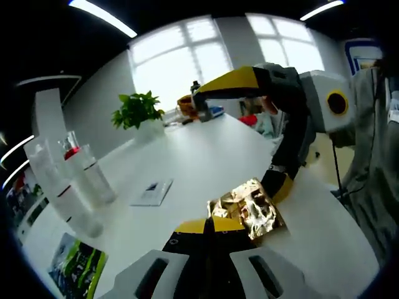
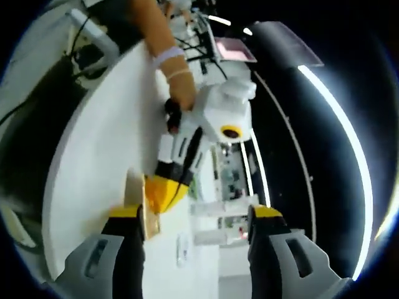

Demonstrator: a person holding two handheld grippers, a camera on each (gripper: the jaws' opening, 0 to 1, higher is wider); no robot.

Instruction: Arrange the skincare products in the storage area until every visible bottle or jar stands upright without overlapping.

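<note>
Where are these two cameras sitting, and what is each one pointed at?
Left gripper view: rides the left gripper, facing across the white table toward windows; its jaws meet at a gold packet.
Right gripper view: rides the right gripper, rolled sideways; a hand shows.
Shared: table, packet, each other's gripper.

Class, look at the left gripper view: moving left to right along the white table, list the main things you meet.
Clear bottles → flat card → potted plant → gold foil packet → the other tongs, reaching in from the right.
</note>
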